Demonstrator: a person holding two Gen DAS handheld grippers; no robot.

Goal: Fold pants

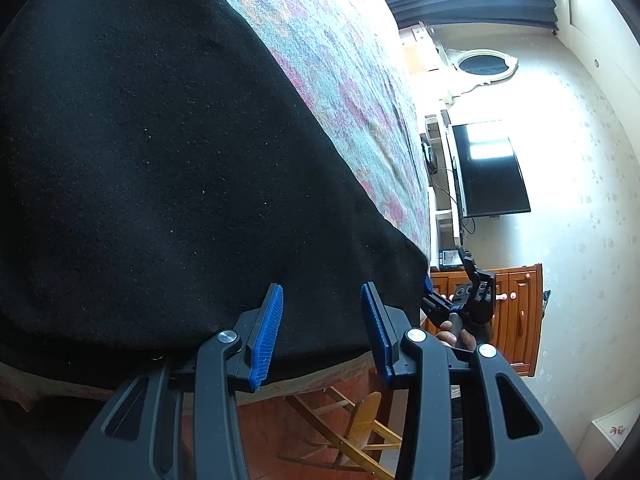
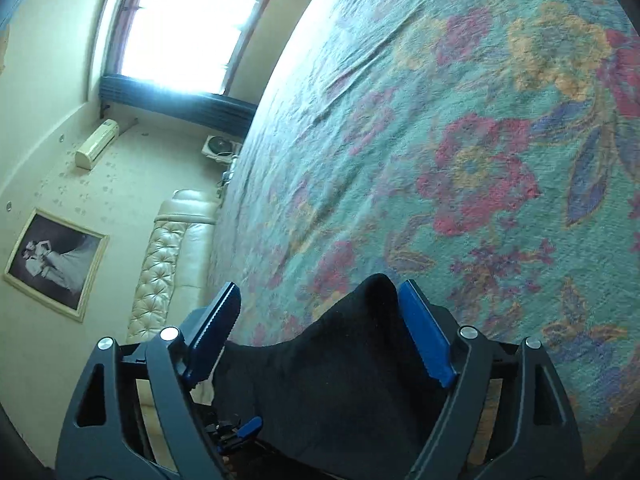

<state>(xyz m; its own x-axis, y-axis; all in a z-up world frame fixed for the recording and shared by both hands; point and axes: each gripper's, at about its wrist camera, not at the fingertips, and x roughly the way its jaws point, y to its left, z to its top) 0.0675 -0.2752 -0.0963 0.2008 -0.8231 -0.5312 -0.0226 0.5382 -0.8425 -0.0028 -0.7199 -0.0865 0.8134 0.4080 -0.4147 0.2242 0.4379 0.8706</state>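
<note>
Jaws apart; pants (image 2: 340,364) on floral bedspread (image 2: 460,140).

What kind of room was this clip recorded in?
Most likely a home bedroom. A bed with a floral bedspread and a tufted cream headboard fills the view, a framed portrait hangs on the wall, and a television stands opposite.

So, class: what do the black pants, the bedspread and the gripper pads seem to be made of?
Pants: likely a soft matte knit, cotton or fleece; fine weave with lint specks. Bedspread: looks like a woven or terry textile with a nubby, dull floral surface. Pads: probably blue moulded rubber or plastic with fine ribs across the face.
</note>
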